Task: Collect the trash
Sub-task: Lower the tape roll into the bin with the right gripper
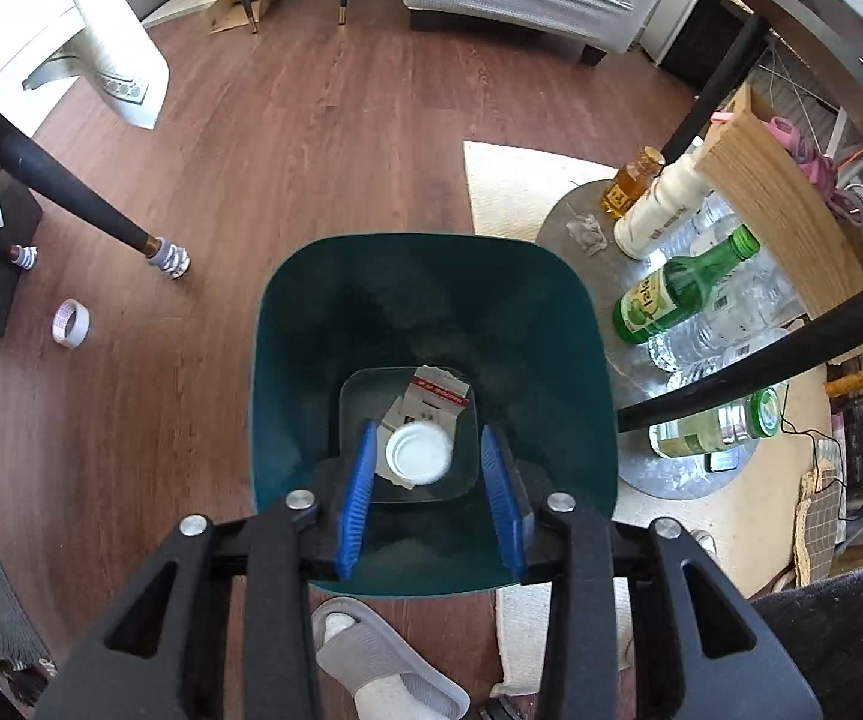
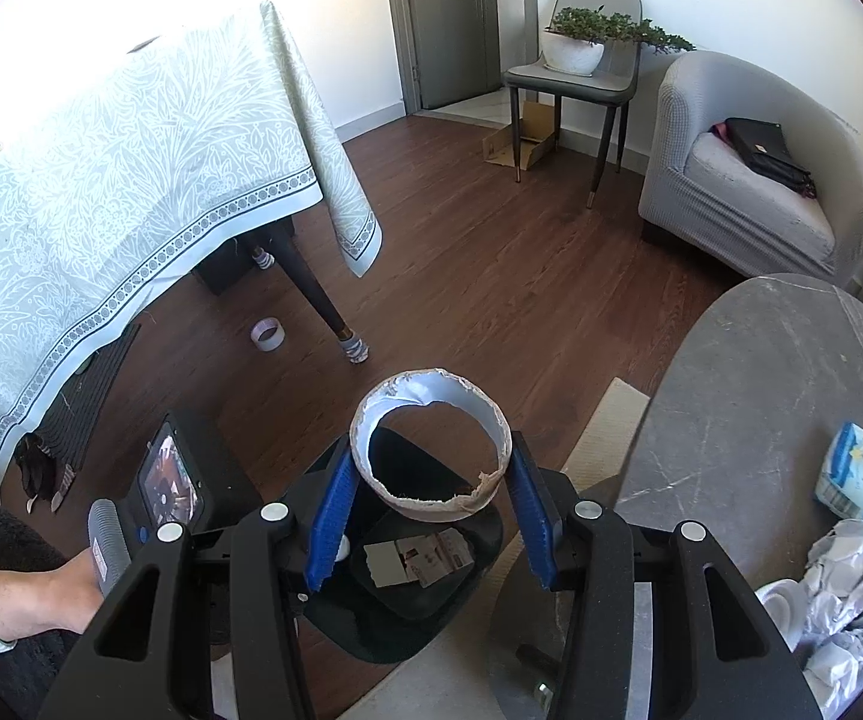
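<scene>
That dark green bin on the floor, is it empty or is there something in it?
Not empty. The left wrist view looks straight down into the green bin: torn cardboard packaging and a white round lid are at the bottom.

The bin (image 1: 431, 324) is dark teal, holding a white lid (image 1: 418, 452) and red-striped white card (image 1: 437, 391); both hand-held grippers carry blue pads (image 1: 357, 495) on black frames; the floor (image 1: 311, 150) is reddish-brown woodgrain, the tablecloth (image 2: 131, 168) pale green leaf-patterned, the bottle (image 1: 677, 294) green.
</scene>
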